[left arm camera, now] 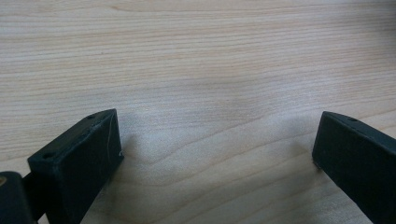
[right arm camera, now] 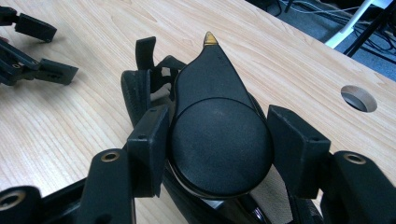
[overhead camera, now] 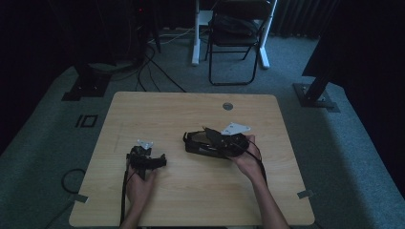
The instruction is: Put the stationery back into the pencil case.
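R tool (right arm camera: 217,135) is grasping a black round-capped item (right arm camera: 212,88), prob. a headset, can't tell for sure. Its two pads sit on opposite sides of the round cap, both look to be touching it. The item lies straight ahead of the R tool, between its jaws. The cap narrows to a gold tip (right arm camera: 210,38) pointing away from the tool, and a padded ring and band lie under the cap, resting on the counter (right arm camera: 289,56).

L tool (left arm camera: 215,154) is released: jaws wide apart, nothing between them, just bare wood below and ahead. From the R tool it sits ahead and off to the left, well apart from the item.

Step in hand, as I read it: get a firm hold on the cap to lift or turn the item.

How to do it well:
- Cap is smooth and round, so pads can slip off the curve. Keep them at the widest part, square to each other, not toward the taper.
- Squeeze gently, hard plastic shell.
- Lift slowly; the ring and band below may dangle or swing.
- Bring the L tool in under the band for support if it sags.
- Stay clear of the counter hole (right arm camera: 358,98), off to the tool's right.
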